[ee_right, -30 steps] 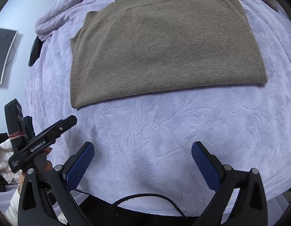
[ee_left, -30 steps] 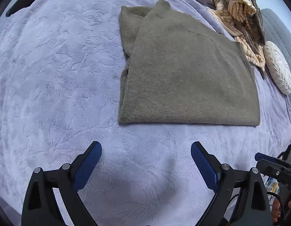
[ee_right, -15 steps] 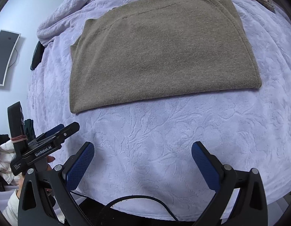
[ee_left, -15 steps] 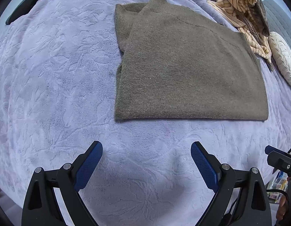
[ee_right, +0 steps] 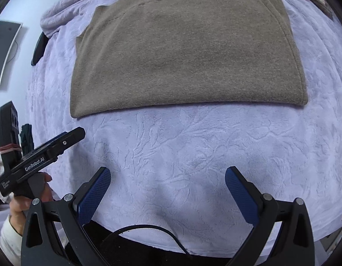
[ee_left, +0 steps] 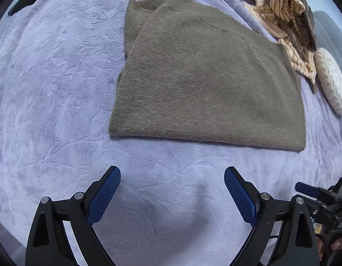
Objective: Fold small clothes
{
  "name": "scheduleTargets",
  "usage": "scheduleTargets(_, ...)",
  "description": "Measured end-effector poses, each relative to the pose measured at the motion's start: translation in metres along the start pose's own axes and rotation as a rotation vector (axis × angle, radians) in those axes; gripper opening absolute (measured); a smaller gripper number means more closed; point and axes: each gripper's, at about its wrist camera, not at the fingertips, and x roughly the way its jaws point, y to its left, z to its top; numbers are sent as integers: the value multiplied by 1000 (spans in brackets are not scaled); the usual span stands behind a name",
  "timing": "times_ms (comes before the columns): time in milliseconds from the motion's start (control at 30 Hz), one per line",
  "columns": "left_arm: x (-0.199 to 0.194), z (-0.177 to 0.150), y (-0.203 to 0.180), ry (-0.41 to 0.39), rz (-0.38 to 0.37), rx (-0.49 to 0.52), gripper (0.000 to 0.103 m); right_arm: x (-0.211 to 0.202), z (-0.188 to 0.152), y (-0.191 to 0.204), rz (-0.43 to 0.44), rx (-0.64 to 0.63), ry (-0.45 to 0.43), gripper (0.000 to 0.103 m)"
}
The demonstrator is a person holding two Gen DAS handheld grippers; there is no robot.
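An olive-brown knit sweater (ee_left: 206, 84) lies folded flat on the lavender blanket (ee_left: 49, 93) (collar at the far end, sleeve tucked under).

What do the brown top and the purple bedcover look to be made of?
The brown top looks like fine wool-type knit: matte, fuzzy, with a ribbed collar. The purple bedcover looks like plush fleece: soft sheen with embossed leaf patterns. The exact fibres can't be told.

Black left gripper (ee_left: 172, 191), blue textured pads (ee_left: 105, 196), silver screws, white sleeve (ee_right: 7, 240)
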Motion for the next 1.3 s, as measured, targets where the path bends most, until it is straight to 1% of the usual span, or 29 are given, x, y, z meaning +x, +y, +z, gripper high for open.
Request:
scheduleTargets(67, 1, 2, 3, -2, -71, -59, 95, -2, 2, -6, 0, 11, 1, 103)
scheduleTargets(167, 5, 4, 12, -8, -201, -163, 95, -4, 4, -13, -7, 8, 7, 103)
scheduleTargets(233, 9, 5, 16, -25, -269, -206, 95, -4, 6, -17, -12, 0, 11, 103)
scheduleTargets(433, 26, 8, 19, -53, -389, -278, 95, -1, 17, -18, -40, -52, -1, 103)
scheduleTargets(600, 41, 15, 23, -84, -443, -362, 95, 3, 46, -5, -88, -147, -28, 103)
scheduleTargets(700, 45, 20, 31, -122, -475, -423, 95, 6, 65, 1, -104, -186, -66, 103)
scheduleTargets(767, 46, 22, 37, -142, -481, -449, 95, 12, 75, 3, -109, -204, -87, 103)
scheduleTargets(800, 48, 23, 39, -150, -483, -461, 95, 17, 80, 2, -112, -210, -89, 103)
scheduleTargets(900, 54, 25, 43, -161, -480, -479, 95, 38, 87, -4, -119, -206, -52, 103)
scheduleTargets(967, 57, 27, 43, -168, -476, -482, 95, 48, 86, -8, -122, -214, -31, 103)
scheduleTargets(1033, 55, 29, 40, -177, -463, -479, 95, 51, 83, -8, -127, -234, -27, 103)
scheduleTargets(1067, 52, 30, 37, -183, -468, -473, 95, 52, 81, -8, -131, -248, -25, 103)
scheduleTargets(1133, 39, 32, 27, -218, -529, -446, 95, 53, 79, -7, -136, -265, -22, 103)
scheduleTargets(1200, 25, 37, 15, -264, -554, -392, 95, 52, 77, -8, -132, -269, -20, 103)
scheduleTargets(1267, 24, 44, 7, -281, -536, -351, 95, 52, 76, -10, -119, -262, -24, 103)
scheduleTargets(1300, 31, 47, 6, -266, -514, -352, 95, 52, 76, -12, -112, -256, -25, 103)
